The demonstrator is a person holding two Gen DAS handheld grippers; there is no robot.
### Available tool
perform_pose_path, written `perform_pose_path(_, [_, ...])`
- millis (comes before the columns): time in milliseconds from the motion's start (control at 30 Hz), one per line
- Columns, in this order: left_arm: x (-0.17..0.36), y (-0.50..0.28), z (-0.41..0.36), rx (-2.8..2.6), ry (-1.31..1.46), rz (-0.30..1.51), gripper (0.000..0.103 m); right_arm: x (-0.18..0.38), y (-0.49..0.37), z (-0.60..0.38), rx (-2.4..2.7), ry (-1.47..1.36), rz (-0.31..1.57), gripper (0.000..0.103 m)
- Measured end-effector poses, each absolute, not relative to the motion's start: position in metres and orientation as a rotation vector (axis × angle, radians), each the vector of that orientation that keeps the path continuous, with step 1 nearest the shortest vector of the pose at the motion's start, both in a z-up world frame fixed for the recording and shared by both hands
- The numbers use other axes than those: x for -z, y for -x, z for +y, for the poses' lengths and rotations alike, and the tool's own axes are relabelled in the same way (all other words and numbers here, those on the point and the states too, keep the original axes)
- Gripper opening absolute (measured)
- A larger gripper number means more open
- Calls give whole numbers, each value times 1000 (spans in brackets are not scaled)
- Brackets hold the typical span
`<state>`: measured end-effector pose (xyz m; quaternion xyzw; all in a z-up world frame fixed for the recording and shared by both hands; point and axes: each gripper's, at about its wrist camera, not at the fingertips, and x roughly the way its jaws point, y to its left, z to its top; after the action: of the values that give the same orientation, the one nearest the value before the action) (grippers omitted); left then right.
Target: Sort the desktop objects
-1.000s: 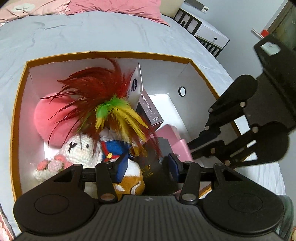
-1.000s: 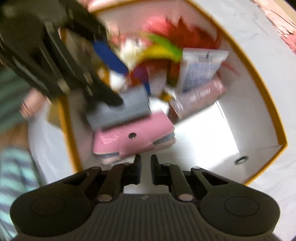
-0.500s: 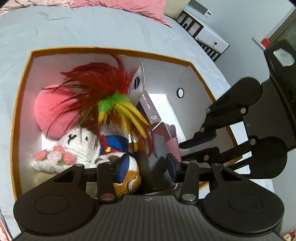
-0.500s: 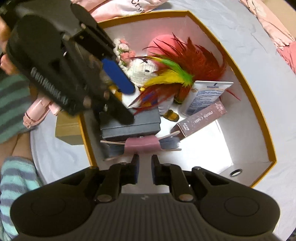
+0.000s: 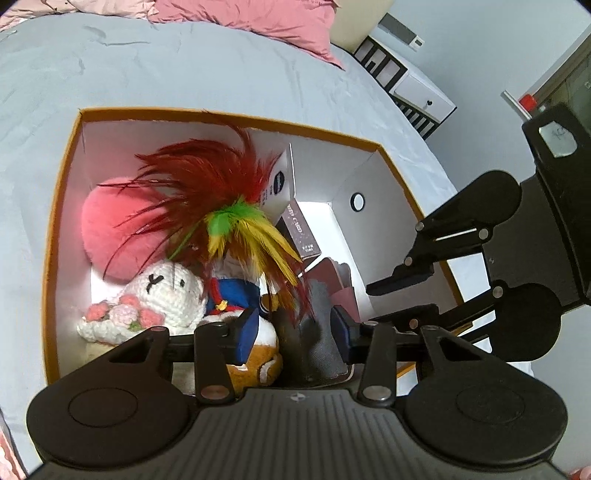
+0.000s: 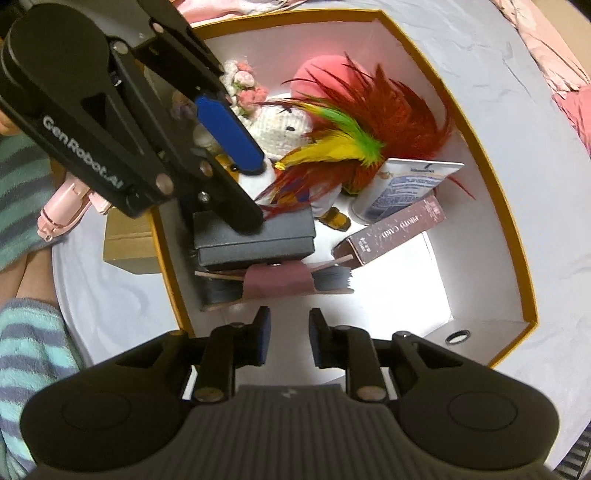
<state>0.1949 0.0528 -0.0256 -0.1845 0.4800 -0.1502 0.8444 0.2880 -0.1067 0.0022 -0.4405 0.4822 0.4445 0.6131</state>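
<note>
An orange-rimmed white box point(image 5: 61, 184) on the bed holds the sorted things: a red, yellow and green feather toy point(image 5: 225, 206), a pink plush point(image 5: 107, 221), a white crochet bunny point(image 5: 162, 291), a maroon card box point(image 6: 399, 229), a white pouch point(image 6: 410, 184), a dark grey box point(image 6: 255, 236) and a pink wallet point(image 6: 280, 282) under it. My left gripper point(image 5: 293, 326) is open, its fingers either side of the grey box's end. My right gripper point(image 6: 286, 336) is open and empty just in front of the wallet; it also shows in the left wrist view point(image 5: 402, 299).
The box sits on a grey bedsheet point(image 5: 184, 66) with pink pillows point(image 5: 258, 18) at the head. A brown cardboard box point(image 6: 125, 243) and a pink object point(image 6: 66, 206) lie outside the box's near wall. A white cabinet point(image 5: 413, 88) stands beside the bed.
The pink wallet went from lying flat in front of my right gripper to standing on edge under the grey box. My right gripper's jaws have opened and it has drawn back slightly.
</note>
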Motion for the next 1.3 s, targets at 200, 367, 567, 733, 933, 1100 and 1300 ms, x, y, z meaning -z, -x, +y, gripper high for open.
perform_pose_path(200, [6, -174, 65, 315, 386, 973, 49, -26, -283, -116, -944, 911, 1044, 23])
perform_pose_path(367, [-7, -144, 82, 215, 402, 993, 49, -70, -255, -133, -831, 600, 932, 26])
perform_pose_path(567, [-16, -96, 105, 56, 420, 1006, 50, -71, -189, -140, -711, 296, 858, 50])
perform_pose_path(733, [-22, -63, 109, -45, 397, 991, 52, -33, -152, -124, -599, 154, 840, 62])
perform_pose_path(933, [15, -65, 103, -135, 391, 1126, 53, 7, -162, -100, -418, 55, 932, 76])
perform_pose_path(1100, [41, -64, 103, -140, 415, 1223, 53, 35, -173, -90, -341, 13, 1019, 76])
perform_pose_path(1300, [56, -70, 106, -140, 471, 1299, 53, 54, -173, -82, -316, 54, 1023, 63])
